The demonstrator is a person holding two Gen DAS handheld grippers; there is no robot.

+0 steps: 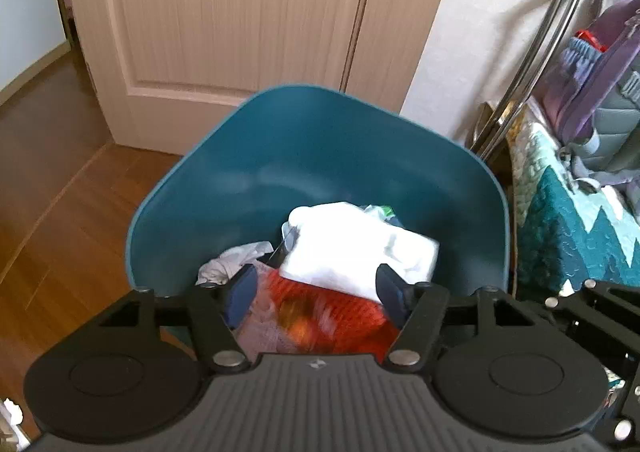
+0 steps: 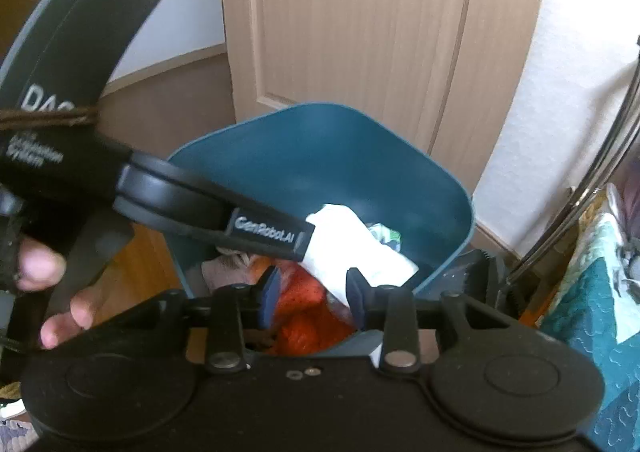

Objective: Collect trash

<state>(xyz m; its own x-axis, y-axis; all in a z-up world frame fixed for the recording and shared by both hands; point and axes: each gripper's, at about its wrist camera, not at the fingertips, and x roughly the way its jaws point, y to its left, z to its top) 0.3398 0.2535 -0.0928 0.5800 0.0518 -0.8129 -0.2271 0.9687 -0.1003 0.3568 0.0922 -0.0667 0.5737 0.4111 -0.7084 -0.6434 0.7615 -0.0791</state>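
Right above the mouth of the teal bin (image 1: pixel 320 155), the left gripper (image 1: pixel 316 288) hangs with its jaws standing apart and nothing between the pads; no earlier look is to hand. Beside it the right gripper (image 2: pixel 312 294) points into the same bin (image 2: pixel 320 155), jaws also parted and empty. Inside the bin, a white folded paper bundle (image 1: pixel 356 252) lies on top, an orange mesh bag (image 1: pixel 332 316) at the bin's near side, and a crumpled grey wad (image 1: pixel 228 264) towards its left wall. From the right wrist view, the left gripper's arm (image 2: pixel 224 215) crosses over the bin's left rim, a hand (image 2: pixel 48 284) on its grip. Behind the bin stands a pale wooden door (image 1: pixel 240 11); right of the bin is a teal quilt (image 1: pixel 568 228).
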